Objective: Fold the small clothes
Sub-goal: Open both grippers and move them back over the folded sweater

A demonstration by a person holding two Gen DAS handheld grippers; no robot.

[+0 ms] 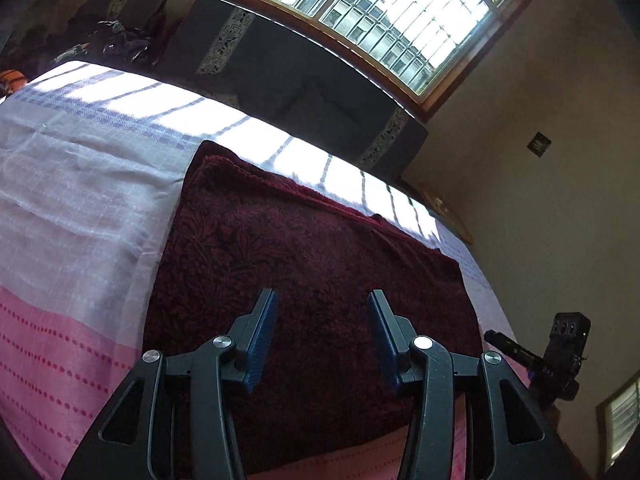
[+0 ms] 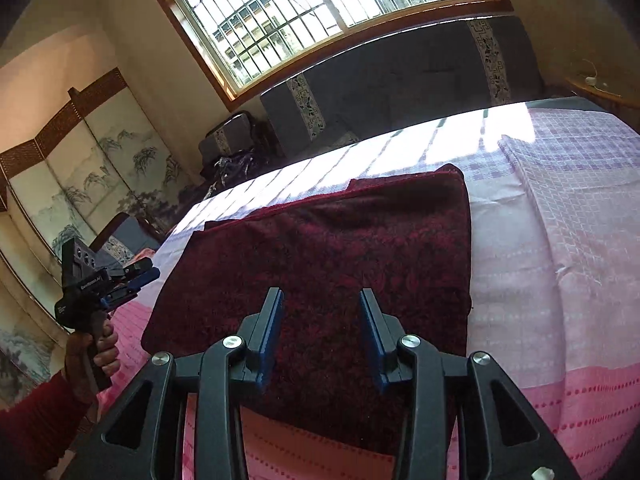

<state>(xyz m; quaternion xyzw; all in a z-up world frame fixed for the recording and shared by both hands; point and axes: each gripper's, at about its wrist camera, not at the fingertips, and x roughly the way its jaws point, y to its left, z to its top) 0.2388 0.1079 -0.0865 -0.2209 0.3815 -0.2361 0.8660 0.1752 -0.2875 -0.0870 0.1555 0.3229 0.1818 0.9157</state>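
Note:
A dark red patterned cloth [image 1: 312, 248] lies folded into a rough rectangle on the bed, also in the right wrist view [image 2: 328, 240]. My left gripper [image 1: 323, 300] hovers over the cloth's near half, jaws apart, with nothing between the blue pads. My right gripper [image 2: 321, 298] stands open the same way over the near part of the cloth and grips nothing. A hand in a red sleeve [image 2: 94, 352] holds the left gripper [image 2: 149, 274] at the cloth's left side. Past the cloth's right edge, the right gripper [image 1: 496, 340] shows small and dark.
The bed sheet [image 1: 72, 208] is white-checked with a pink dotted band near the front. A dark padded headboard [image 2: 400, 80] runs under a barred window [image 2: 304, 8]. A painted folding screen [image 2: 72, 168] stands at the left. Dark clothes [image 1: 120, 40] are piled beyond the bed.

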